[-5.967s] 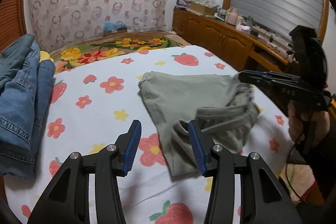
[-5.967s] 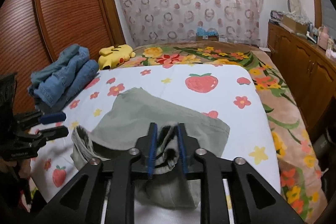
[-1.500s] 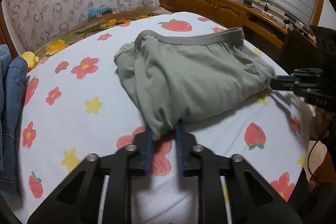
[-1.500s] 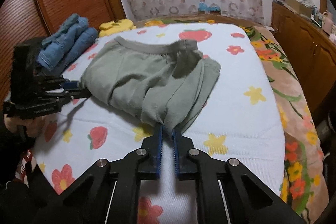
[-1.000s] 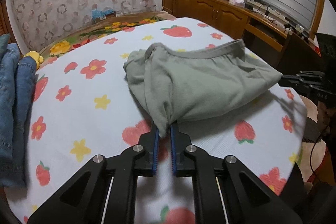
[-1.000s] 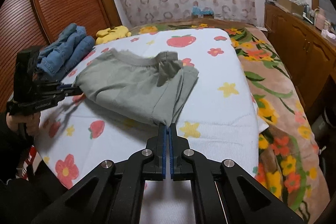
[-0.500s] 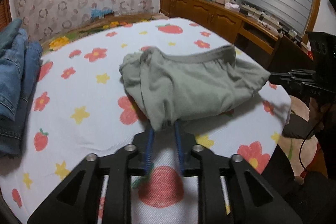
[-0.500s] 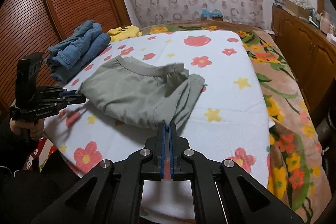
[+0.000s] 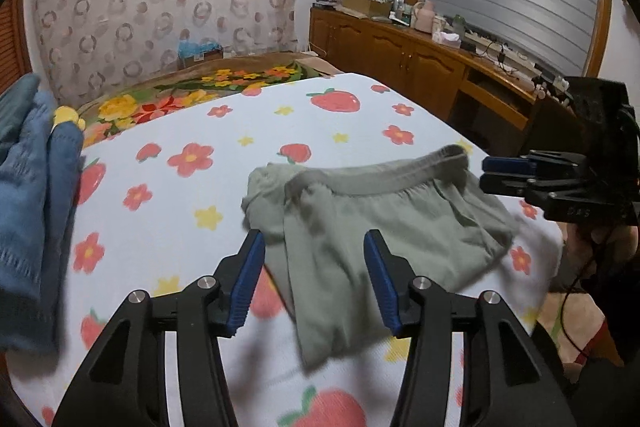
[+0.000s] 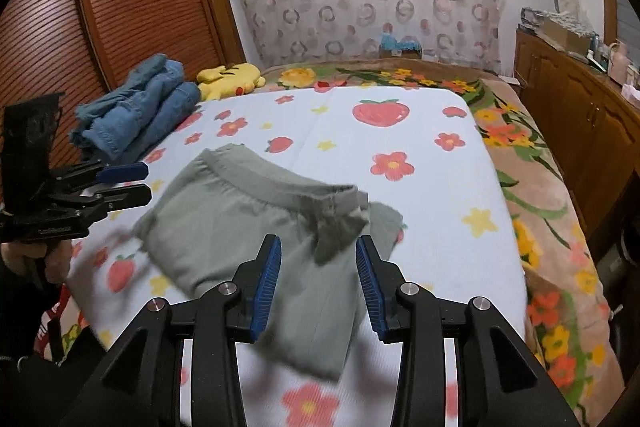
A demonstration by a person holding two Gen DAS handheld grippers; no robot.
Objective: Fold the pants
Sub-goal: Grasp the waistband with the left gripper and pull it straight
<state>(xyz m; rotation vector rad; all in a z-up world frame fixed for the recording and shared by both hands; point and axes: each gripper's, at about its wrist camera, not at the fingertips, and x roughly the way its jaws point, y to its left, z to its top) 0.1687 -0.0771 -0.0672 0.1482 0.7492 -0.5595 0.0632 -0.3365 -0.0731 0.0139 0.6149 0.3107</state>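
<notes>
The grey-green pants (image 9: 376, 223) lie folded on the flowered bedsheet (image 9: 172, 195), waistband toward the far side. In the right wrist view the pants (image 10: 248, 227) lie with one loose flap sticking up at the right. My left gripper (image 9: 314, 279) is open and empty, just above the near edge of the pants. It also shows in the right wrist view (image 10: 124, 183) at the left of the pants. My right gripper (image 10: 318, 285) is open and empty above the pants' near edge. It shows in the left wrist view (image 9: 504, 175) at the right.
A pile of blue jeans (image 9: 28, 187) lies on the left of the bed, also in the right wrist view (image 10: 136, 111), with a yellow plush toy (image 10: 230, 77) behind it. A wooden cabinet (image 9: 420, 67) runs along the right. A wooden sliding door (image 10: 120, 7) stands at the left.
Both grippers have opened and let go of the pants, which have dropped flat onto the bed. Both grippers have lifted a little.
</notes>
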